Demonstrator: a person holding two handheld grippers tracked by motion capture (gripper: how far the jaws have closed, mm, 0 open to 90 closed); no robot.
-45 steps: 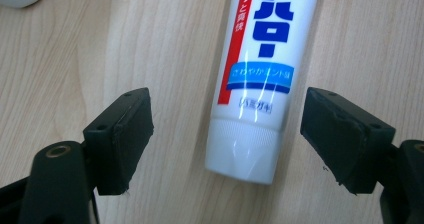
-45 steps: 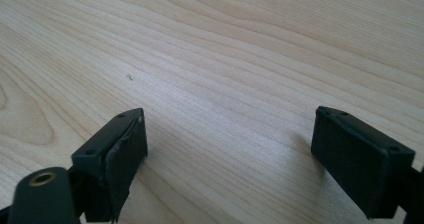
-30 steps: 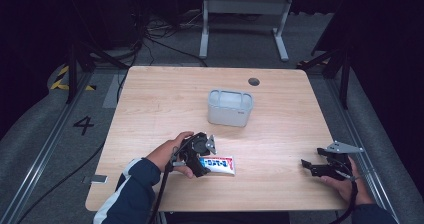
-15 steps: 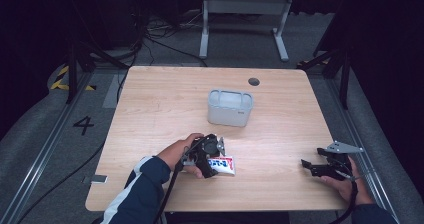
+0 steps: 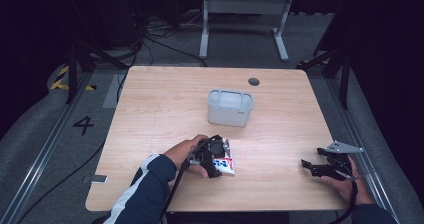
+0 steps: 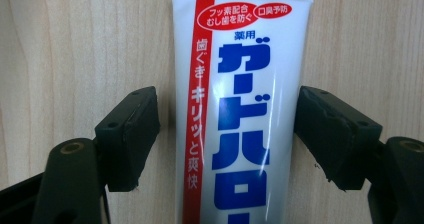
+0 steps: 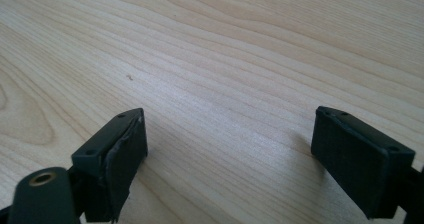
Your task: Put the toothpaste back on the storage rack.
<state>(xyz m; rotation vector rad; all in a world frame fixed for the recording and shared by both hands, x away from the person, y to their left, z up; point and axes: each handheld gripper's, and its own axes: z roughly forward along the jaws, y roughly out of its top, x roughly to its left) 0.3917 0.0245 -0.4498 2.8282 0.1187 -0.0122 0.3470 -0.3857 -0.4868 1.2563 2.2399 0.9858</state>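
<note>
Wooden table [image 5: 165, 104]; my left gripper [image 6: 227, 134] straddles a toothpaste tube [image 6: 240, 109], jaws spread. I'd close squarely mid-tube. Right gripper [image 7: 230, 154] rests spread, empty.

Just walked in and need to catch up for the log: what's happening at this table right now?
A person holds a gripper in each hand at a wooden table. The left gripper is down over a white toothpaste tube lying flat, jaws open on either side with a gap to each, so nothing is gripped yet. The right gripper rests idle and open near the table's right edge. A pale plastic container stands untouched mid-table.
</note>
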